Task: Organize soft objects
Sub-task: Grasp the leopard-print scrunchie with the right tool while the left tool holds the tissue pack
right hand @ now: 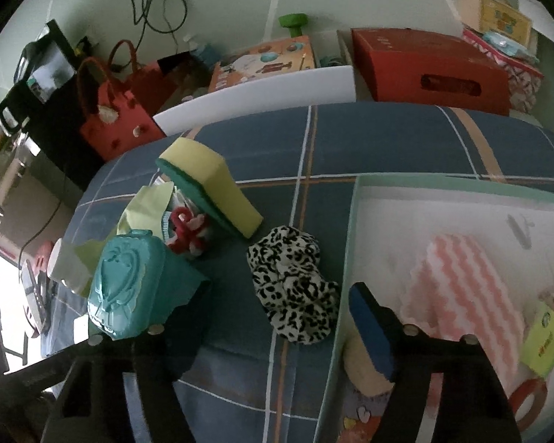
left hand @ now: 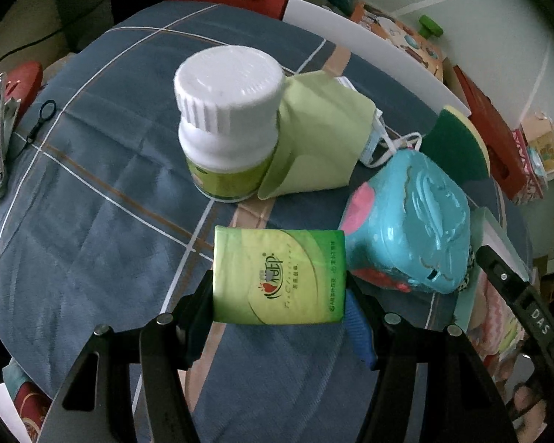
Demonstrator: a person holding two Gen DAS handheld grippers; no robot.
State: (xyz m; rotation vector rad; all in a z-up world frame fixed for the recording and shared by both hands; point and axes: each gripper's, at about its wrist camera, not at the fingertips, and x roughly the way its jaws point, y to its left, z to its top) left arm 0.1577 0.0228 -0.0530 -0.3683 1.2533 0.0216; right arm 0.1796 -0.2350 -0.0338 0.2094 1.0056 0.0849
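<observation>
My left gripper [left hand: 279, 297] is shut on a green tissue pack [left hand: 277, 269], held by its two short sides above the blue plaid cloth [left hand: 92, 221]. My right gripper [right hand: 280, 288] is open and points down at a leopard-print scrunchie [right hand: 295, 284], which lies on the cloth between its fingers. The blue right pad [right hand: 373, 328] is close beside the scrunchie, and a gap shows on the left side. A yellow-and-green sponge [right hand: 210, 188] leans behind it. A light green cloth [left hand: 314, 140] lies crumpled beside a white bottle [left hand: 225, 122].
A mint-rimmed white box [right hand: 354, 221] to the right holds a pink-striped cloth [right hand: 461, 288] and a green pack [right hand: 546, 343]. A teal plastic case [left hand: 406, 221] and a red-and-white fuzzy toy [right hand: 188, 232] sit mid-table. Red boxes and bags crowd the far edge.
</observation>
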